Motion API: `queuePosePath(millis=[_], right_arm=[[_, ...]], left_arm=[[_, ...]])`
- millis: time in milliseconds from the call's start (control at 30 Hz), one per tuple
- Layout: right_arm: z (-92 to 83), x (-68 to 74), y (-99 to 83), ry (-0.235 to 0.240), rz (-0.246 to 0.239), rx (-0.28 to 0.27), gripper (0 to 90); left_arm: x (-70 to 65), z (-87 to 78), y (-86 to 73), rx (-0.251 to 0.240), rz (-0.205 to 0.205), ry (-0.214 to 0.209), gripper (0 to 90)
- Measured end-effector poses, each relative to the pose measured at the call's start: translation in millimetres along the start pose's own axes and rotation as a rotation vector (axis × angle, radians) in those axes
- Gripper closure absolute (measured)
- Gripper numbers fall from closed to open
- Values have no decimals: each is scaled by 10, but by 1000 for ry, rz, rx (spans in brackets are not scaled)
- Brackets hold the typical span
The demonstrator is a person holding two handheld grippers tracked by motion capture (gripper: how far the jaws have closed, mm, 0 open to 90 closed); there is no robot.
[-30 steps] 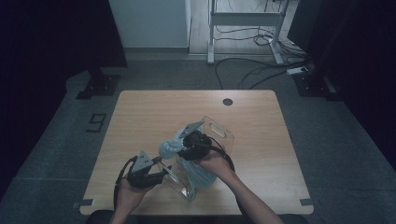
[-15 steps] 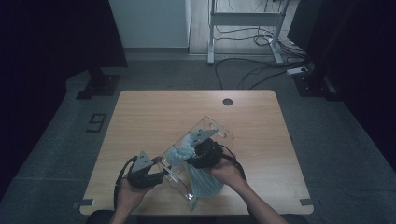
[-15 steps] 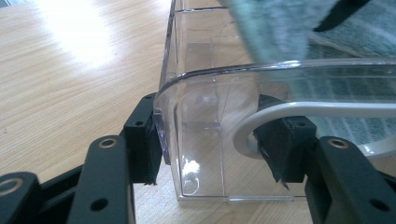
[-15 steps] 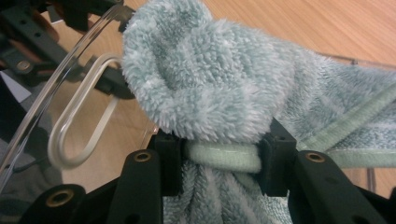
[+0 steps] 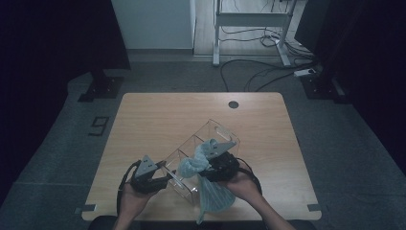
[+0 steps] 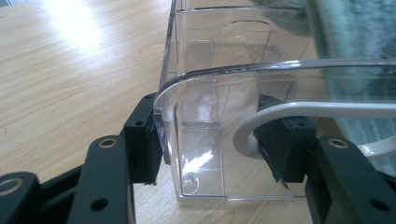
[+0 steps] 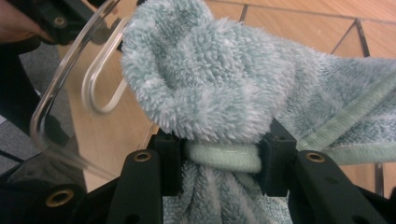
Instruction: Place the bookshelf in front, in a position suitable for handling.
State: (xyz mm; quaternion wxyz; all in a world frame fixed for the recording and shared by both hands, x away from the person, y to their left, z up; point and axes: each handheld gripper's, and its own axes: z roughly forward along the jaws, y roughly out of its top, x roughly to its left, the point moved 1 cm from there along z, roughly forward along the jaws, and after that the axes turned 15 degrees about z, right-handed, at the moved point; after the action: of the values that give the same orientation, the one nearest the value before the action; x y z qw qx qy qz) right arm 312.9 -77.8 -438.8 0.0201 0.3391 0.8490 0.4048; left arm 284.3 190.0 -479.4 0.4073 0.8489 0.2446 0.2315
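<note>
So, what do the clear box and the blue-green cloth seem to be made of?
The clear organizer box looks like rigid transparent plastic, probably acrylic: glossy, with bright reflections, and the table shows through its walls. The towel looks like soft terry or microfibre fabric: fluffy matte pile, with a smoother stitched hem. The exact fibre cannot be told.

The high view is dim, its edges sinking into black. In the left gripper view glare whitens the table (image 6: 70,28) at upper left. In the right gripper view the clear container's (image 7: 56,93) rim is blurred.
</note>
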Motion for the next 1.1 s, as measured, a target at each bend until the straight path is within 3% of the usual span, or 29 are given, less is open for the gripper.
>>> queuePosePath(millis=[367, 733, 1100], right_arm=[[-59, -83, -266, 17, 37, 15, 587], [123, -172, -455, 20, 72, 39, 585], [285, -235, -534, -13, 83, 75, 585]], left_arm=[[1, 7, 4, 1, -3, 4, 448], [4, 16, 6, 2, -5, 12, 448], [7, 33, 15, 4, -20, 30, 448]])
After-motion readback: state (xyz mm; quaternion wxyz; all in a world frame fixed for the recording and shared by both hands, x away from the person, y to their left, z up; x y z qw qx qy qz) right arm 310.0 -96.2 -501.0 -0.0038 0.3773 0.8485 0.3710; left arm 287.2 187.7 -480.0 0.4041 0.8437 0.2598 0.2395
